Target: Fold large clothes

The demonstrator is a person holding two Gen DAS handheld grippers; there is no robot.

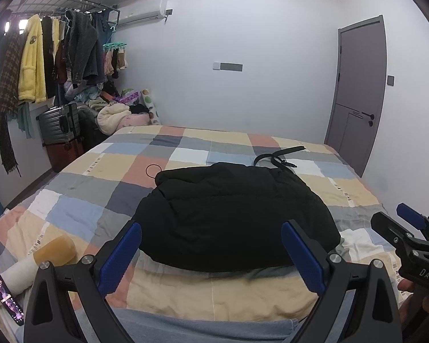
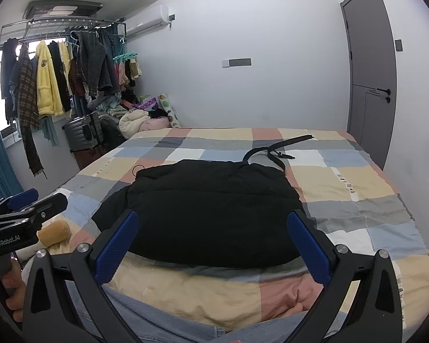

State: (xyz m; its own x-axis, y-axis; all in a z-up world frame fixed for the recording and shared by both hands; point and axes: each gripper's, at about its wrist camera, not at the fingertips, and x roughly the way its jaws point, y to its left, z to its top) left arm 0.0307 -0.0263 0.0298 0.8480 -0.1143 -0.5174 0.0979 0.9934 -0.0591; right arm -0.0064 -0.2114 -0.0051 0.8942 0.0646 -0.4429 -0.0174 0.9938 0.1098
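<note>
Both grippers hover side by side above the near edge of the bed, pointing level toward the far wall. The left gripper has its blue-padded fingers spread wide with nothing between them. The right gripper is likewise splayed wide and holds nothing; in the left wrist view it shows at the right edge, just beside the left one.

The black padded jacket lies bundled in a rounded heap on the patchwork quilt, just ahead of both sets of jaws and apart from them. In each wrist view its near hem sits framed between the fingertips. A black belt trails from the jacket's far side across the quilt. A thin black hair tie lies touching the jacket's far left edge.
</note>
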